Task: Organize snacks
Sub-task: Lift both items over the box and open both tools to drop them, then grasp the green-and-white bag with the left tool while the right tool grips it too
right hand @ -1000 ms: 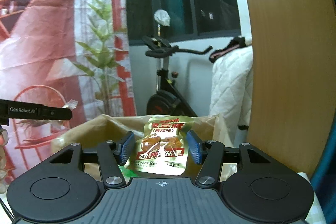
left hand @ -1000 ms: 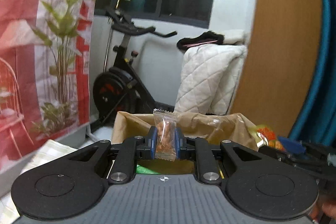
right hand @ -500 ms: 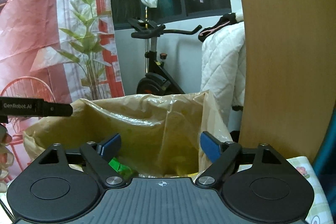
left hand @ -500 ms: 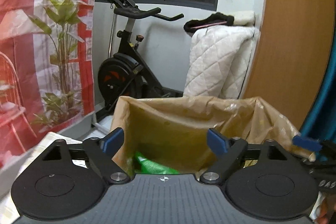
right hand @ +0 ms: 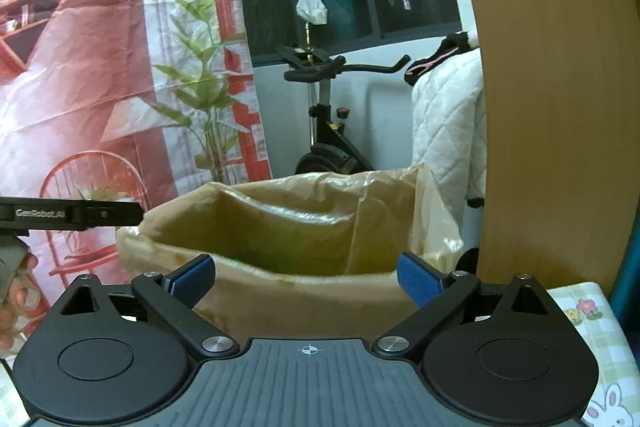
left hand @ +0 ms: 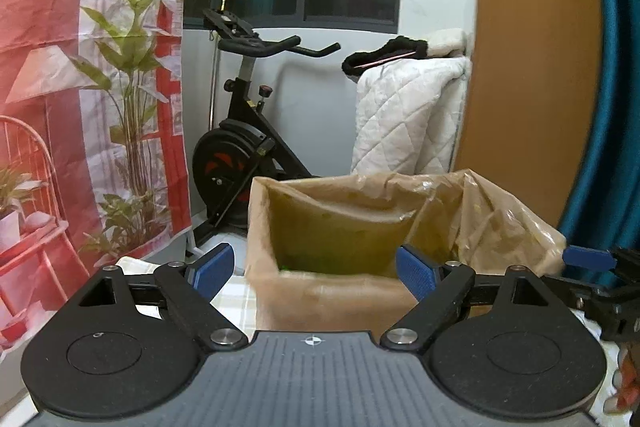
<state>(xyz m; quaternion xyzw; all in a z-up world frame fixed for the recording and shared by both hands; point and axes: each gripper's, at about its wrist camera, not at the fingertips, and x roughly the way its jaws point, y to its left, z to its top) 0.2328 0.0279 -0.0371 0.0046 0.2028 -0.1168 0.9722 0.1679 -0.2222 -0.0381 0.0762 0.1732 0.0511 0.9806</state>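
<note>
Hidden: I can barely see into the lined bin (left hand: 352,227); only a green blur at the bottom.
Left gripper (left hand: 312,271): released, empty.
Right gripper (right hand: 306,277): jaws opening, nothing between.
Around: exercise bike (left hand: 244,151), quilt (left hand: 408,119), wooden panel (right hand: 552,99) behind.

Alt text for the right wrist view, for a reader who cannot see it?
The right gripper, jaws opening and empty, faces a box lined with a tan plastic bag. The left gripper reaches in from the left; an exercise bike stands behind.
</note>
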